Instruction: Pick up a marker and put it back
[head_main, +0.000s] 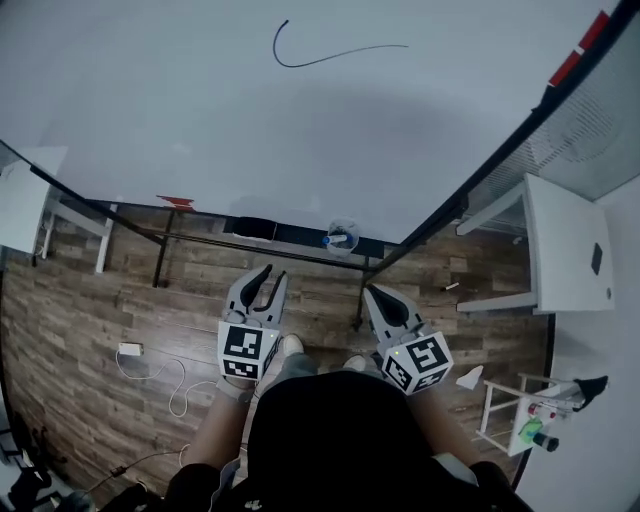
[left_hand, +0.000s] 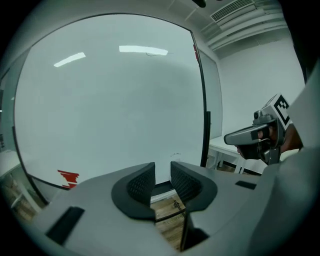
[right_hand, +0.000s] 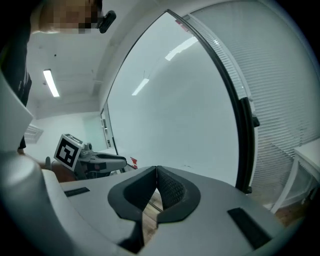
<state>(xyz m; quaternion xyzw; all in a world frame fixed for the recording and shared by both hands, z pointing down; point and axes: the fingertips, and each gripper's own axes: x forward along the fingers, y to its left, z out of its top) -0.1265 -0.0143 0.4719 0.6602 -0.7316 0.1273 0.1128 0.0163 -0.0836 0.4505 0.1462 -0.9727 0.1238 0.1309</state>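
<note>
Marker (head_main: 336, 240) lies on whiteboard (head_main: 300, 120) bottom ledge (head_main: 292, 235), toward its right end, ahead of both tools; left tool (head_main: 271, 273) over wood floor (head_main: 90, 310), jaws slightly apart, nothing between; right tool (head_main: 370, 292) jaws pressed together, empty

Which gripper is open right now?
The left gripper: its jaws stand apart, floor visible through the gap. The right gripper has its jaws pressed together.
</note>
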